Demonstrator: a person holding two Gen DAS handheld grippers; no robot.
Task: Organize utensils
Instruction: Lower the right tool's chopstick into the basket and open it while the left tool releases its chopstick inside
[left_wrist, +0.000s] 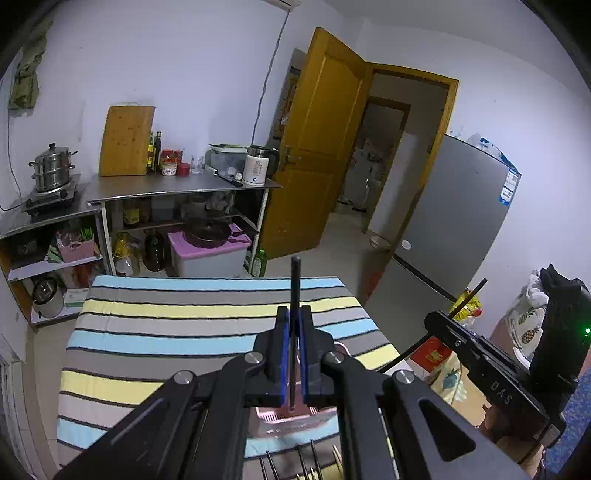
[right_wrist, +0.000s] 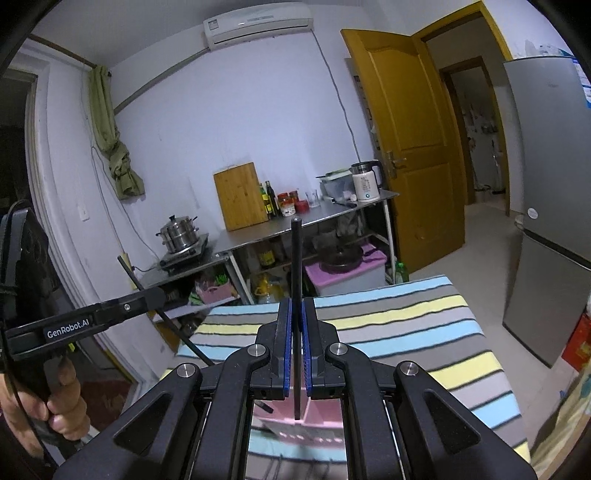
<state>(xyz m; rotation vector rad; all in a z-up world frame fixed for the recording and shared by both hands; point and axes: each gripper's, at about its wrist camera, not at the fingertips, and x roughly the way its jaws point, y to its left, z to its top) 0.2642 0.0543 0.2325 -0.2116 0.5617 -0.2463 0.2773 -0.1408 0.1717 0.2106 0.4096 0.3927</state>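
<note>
In the left wrist view my left gripper (left_wrist: 294, 314) is shut on a black chopstick (left_wrist: 296, 280) that stands upright between its blue pads. Below it a pink utensil holder (left_wrist: 273, 417) sits on the striped tablecloth (left_wrist: 166, 332). Several loose sticks (left_wrist: 306, 461) lie at the bottom edge. My right gripper (left_wrist: 432, 320) shows at the right, shut on a second, slanted black chopstick (left_wrist: 472, 291). In the right wrist view my right gripper (right_wrist: 296, 306) clamps its chopstick (right_wrist: 296, 251) above the pink holder (right_wrist: 317, 410). The left gripper (right_wrist: 159, 295) and its chopstick (right_wrist: 127, 269) appear at the left.
A hand (right_wrist: 55, 398) holds the left gripper's handle. Beyond the table stand a steel counter (left_wrist: 177, 186) with a cutting board (left_wrist: 127, 140), jars and a kettle (left_wrist: 255, 170), a steamer pot (left_wrist: 51, 168), an open wooden door (left_wrist: 317, 147) and a grey fridge (left_wrist: 461, 221).
</note>
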